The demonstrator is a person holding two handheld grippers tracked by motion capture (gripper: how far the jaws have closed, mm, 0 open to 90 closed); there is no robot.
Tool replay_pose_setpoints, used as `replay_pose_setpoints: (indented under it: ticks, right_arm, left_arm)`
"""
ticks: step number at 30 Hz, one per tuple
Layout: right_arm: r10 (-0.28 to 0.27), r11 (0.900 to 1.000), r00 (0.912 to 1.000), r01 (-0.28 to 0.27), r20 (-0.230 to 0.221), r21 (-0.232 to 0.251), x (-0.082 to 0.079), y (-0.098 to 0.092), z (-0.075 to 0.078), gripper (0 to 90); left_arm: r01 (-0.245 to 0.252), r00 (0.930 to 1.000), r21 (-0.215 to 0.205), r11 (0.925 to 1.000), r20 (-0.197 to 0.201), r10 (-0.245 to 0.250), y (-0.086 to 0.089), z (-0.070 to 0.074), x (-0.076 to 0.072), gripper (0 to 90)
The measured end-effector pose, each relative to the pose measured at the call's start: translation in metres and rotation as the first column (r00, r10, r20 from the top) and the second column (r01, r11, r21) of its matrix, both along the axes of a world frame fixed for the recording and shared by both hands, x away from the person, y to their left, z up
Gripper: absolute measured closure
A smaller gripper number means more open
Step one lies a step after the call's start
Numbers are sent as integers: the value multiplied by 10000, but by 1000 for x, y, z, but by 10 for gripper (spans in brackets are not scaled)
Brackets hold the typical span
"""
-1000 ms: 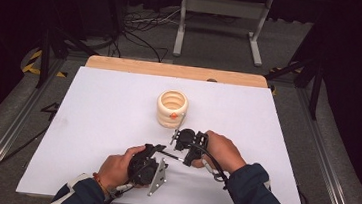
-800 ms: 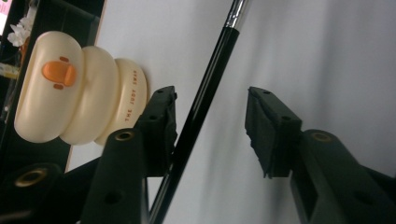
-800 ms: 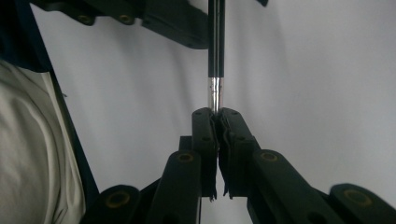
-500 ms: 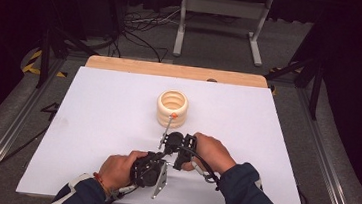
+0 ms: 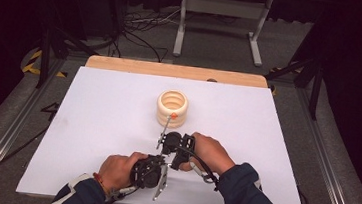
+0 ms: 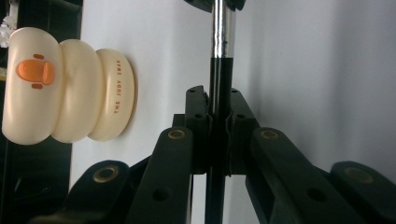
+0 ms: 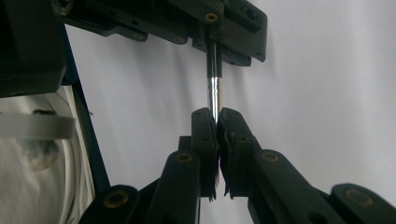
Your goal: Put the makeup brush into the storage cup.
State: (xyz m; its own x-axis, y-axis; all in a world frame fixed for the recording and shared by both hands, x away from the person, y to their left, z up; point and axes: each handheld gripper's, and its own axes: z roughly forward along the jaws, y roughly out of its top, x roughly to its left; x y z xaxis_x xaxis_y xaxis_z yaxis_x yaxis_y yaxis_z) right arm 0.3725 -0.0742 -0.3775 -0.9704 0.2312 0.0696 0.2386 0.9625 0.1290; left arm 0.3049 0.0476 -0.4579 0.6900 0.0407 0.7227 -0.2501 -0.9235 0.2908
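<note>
We are holding a thin rod [image 5: 165, 128] between both grippers, low over the near middle of the white bench [image 5: 91, 123]. The rod is part black, part shiny metal, with a small orange tip [image 5: 173, 115] that is sitting just at the near side of the cream ribbed holder [image 5: 172, 107].

In the left gripper view, the left gripper [image 6: 219, 116] is clamping its jaws tight on the black section of the rod [image 6: 218, 84], and the metal part is running on up to the other gripper at the top edge. The cream holder [image 6: 65, 84] is appearing at the left there, with an orange duck bill on it.

In the right gripper view, the right gripper [image 7: 217, 119] is pinching the metal section of the rod [image 7: 214, 88] with its jaws nearly closed.

In the high view, the left gripper [image 5: 154, 172] is sitting nearer us, and the right gripper [image 5: 175, 144] is sitting just beyond it, close together.
</note>
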Motion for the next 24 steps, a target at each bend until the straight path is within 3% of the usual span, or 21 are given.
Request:
replay_pose_setpoints:
  ticks: [2, 6, 11, 12, 14, 17, 19, 20, 21, 24]
  right_arm:
    - [-111, 9999, 9999, 110, 68, 74, 0, 0, 0, 851]
    - [-59, 9999, 10000, 59, 35, 143, 0, -1, 2, 836]
    - [-407, 9979, 9986, 390, 327, 513, 0, -10, 7, 704]
    - [-540, 9959, 9964, 489, 660, 766, 0, -15, 11, 651]
    - [-514, 9931, 9947, 415, 891, 1095, -2, -22, 15, 579]
    - [-739, 9873, 9901, 557, 1197, 1485, -4, -31, 20, 553]
    - [-935, 9777, 9811, 584, 1693, 2015, -8, -42, 27, 496]
    - [-1068, 9680, 9740, 559, 1999, 2447, -11, -51, 31, 476]
    - [-1068, 9680, 9740, 559, 1999, 2447, -11, -51, 31, 476]
    - [-1391, 9456, 9507, 444, 2771, 3223, -16, -67, 34, 441]
  left_arm:
    - [-80, 9998, -309, 9995, -205, 74, 1, -1, 2, 828]
    - [-83, 9996, -122, 9999, -257, 80, 2, 3, 1, 829]
    - [-218, 9979, -748, 9970, -623, 172, 7, 6, 4, 829]
    - [-261, 9953, -1111, 9935, -960, 154, 10, 6, 6, 829]
    - [-388, 9928, -1167, 9924, -1172, 251, 13, 8, 8, 829]
    - [-413, 9897, -1377, 9896, -1418, 215, 16, 9, 11, 829]
    - [-626, 9827, -1711, 9833, -1826, 308, 19, 10, 14, 829]
    - [-645, 9814, -1576, 9854, -1891, 340, 21, 13, 16, 829]
    - [-735, 9793, -1728, 9822, -1988, 383, 22, 13, 17, 829]
    - [-974, 9630, -2506, 9632, -2681, 276, 29, 18, 24, 829]
